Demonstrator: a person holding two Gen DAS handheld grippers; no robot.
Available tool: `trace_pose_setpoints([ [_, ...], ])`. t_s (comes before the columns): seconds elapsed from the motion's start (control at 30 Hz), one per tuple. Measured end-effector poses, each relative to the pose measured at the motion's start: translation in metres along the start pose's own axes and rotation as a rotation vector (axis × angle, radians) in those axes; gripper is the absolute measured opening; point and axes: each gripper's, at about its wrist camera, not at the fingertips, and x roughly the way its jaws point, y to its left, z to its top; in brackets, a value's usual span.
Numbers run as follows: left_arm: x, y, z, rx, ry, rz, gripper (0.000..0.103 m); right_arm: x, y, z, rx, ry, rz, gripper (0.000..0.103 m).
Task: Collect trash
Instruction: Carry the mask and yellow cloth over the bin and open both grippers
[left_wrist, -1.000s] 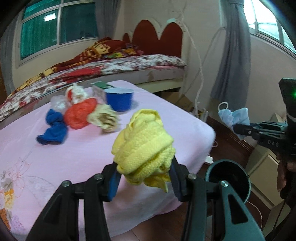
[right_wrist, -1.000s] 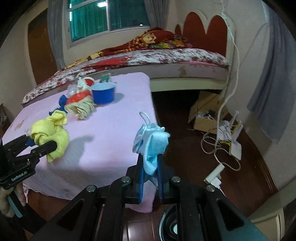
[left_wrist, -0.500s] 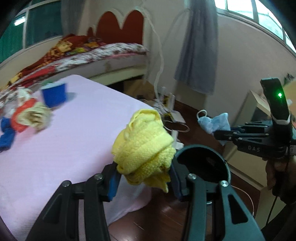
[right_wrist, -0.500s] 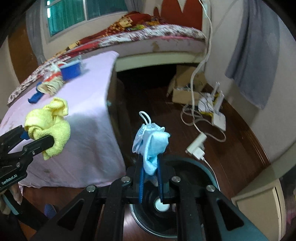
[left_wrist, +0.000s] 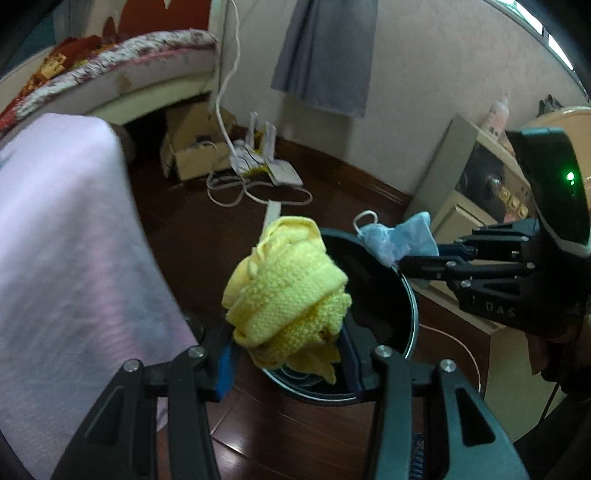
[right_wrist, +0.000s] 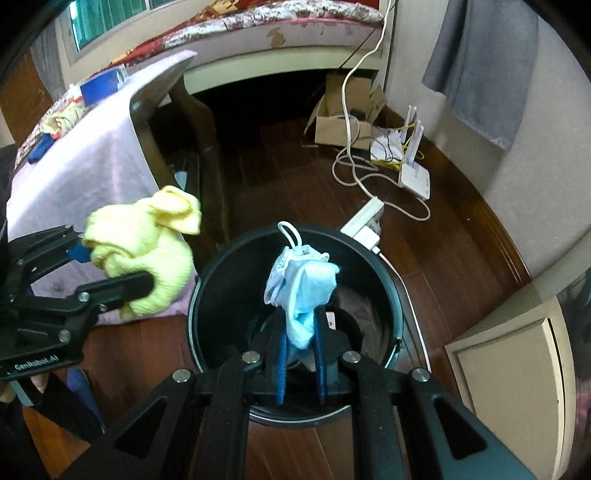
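Note:
My left gripper (left_wrist: 286, 354) is shut on a crumpled yellow cloth (left_wrist: 286, 295) and holds it at the near rim of a round black trash bin (left_wrist: 408, 295) on the floor. My right gripper (right_wrist: 299, 347) is shut on a light blue face mask (right_wrist: 303, 284) and holds it over the open bin (right_wrist: 229, 258). In the right wrist view the yellow cloth (right_wrist: 144, 243) and left gripper (right_wrist: 110, 266) sit just left of the bin. In the left wrist view the mask (left_wrist: 397, 240) and right gripper (left_wrist: 417, 258) hang over the bin's far rim.
The pink-covered table (right_wrist: 85, 155) stands left of the bin with a blue cup (right_wrist: 99, 86) and other scraps on it. A cardboard box (right_wrist: 343, 125), white cables (right_wrist: 354, 170), a router (right_wrist: 413, 177) and a power strip (right_wrist: 364, 221) lie on the wooden floor. A beige cabinet (right_wrist: 517, 376) stands to the right.
Both grippers swung away from the table and down toward the floor. The bin now lies directly under the mask, and the yellow cloth has come to its rim.

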Motion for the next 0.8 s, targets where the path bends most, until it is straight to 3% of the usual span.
trace_pose_setpoints([
  [0.3,0.031,-0.009,0.001,-0.009,0.065,-0.032,0.049,0.027,-0.014,-0.012,-0.011,0.079,0.018,0.014],
  [0.33,0.034,-0.009,0.0,-0.011,0.073,-0.039,0.052,0.028,-0.014,-0.013,-0.012,0.083,0.018,0.014],
  [0.4,0.039,-0.009,-0.001,-0.022,0.088,-0.04,0.073,0.033,-0.012,-0.015,-0.02,0.1,0.027,0.014],
  [0.43,0.039,-0.008,-0.003,-0.037,0.081,0.015,0.095,0.038,-0.012,-0.016,-0.028,0.12,0.007,0.024],
  [0.47,0.036,-0.005,-0.003,-0.043,0.07,0.04,0.102,0.046,-0.012,-0.019,-0.04,0.151,-0.063,0.052],
  [0.53,0.03,0.001,-0.005,-0.055,0.065,0.08,0.102,0.05,-0.012,-0.022,-0.065,0.163,-0.142,0.08],
  [0.6,0.023,0.007,-0.007,-0.062,0.049,0.116,0.102,0.051,-0.016,-0.022,-0.058,0.169,-0.16,0.087],
  [0.63,0.019,0.01,-0.008,-0.062,0.043,0.13,0.102,0.053,-0.017,-0.022,-0.05,0.187,-0.171,0.101],
  [0.8,0.0,0.019,-0.011,-0.075,0.009,0.173,0.102,0.043,-0.017,-0.009,-0.031,0.157,-0.205,0.103],
])
